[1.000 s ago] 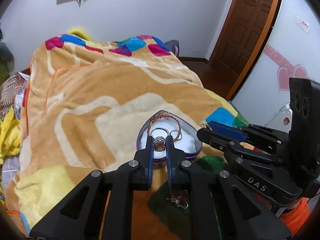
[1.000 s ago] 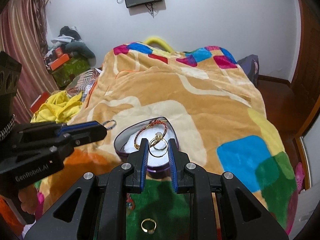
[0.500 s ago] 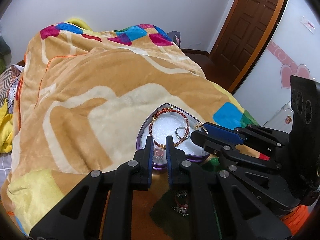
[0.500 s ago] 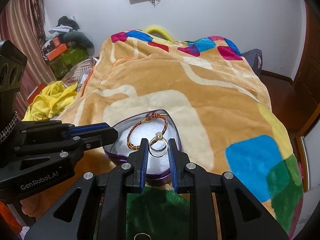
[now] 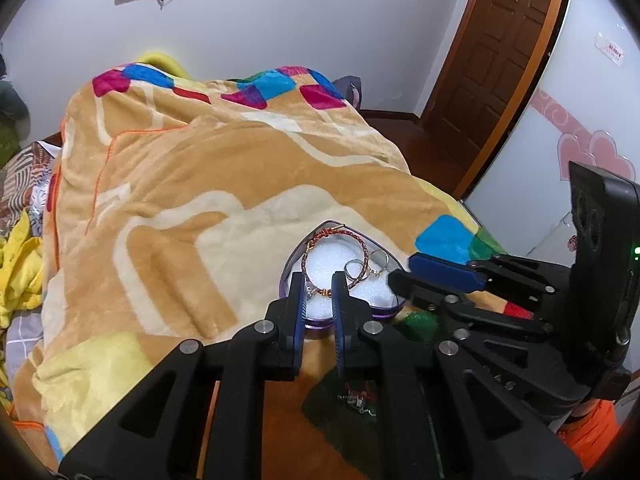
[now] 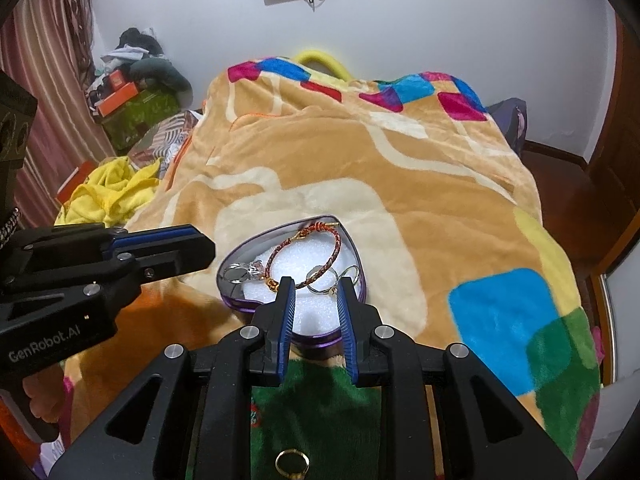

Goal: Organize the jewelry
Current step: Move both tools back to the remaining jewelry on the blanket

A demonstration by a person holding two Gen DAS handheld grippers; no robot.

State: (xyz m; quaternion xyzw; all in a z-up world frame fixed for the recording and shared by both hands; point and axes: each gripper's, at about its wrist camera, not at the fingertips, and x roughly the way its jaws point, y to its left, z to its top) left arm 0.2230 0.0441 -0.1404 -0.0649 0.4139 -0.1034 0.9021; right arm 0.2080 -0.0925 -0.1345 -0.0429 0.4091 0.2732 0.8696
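A purple heart-shaped box point(image 6: 232, 300) with white foam lies on the blanket. In it are a red-gold braided bracelet point(image 6: 335, 246), a silver charm ring point(image 6: 236, 273) at its left and two rings point(image 6: 349, 273) at its right. My right gripper point(image 6: 314, 296) is open and empty, just above the box's near edge. My left gripper point(image 5: 319, 294) is open a little and empty over the box point(image 5: 384, 312), with the bracelet point(image 5: 320, 240) beyond its tips. A gold ring point(image 6: 292, 462) lies on the green patch under my right gripper. Earrings point(image 5: 358, 398) lie under my left gripper.
The bed is covered by an orange-and-cream blanket point(image 6: 360, 152) with coloured squares. Yellow cloth point(image 6: 108, 192) and boxes point(image 6: 128, 100) lie to the left. A brown door point(image 5: 500, 48) stands at the right. The floor point(image 6: 568, 200) drops off past the bed's right edge.
Both grippers have let go of their rings, which now lie in the box. Both jaws have opened, the right one wider, and both have drawn back slightly.
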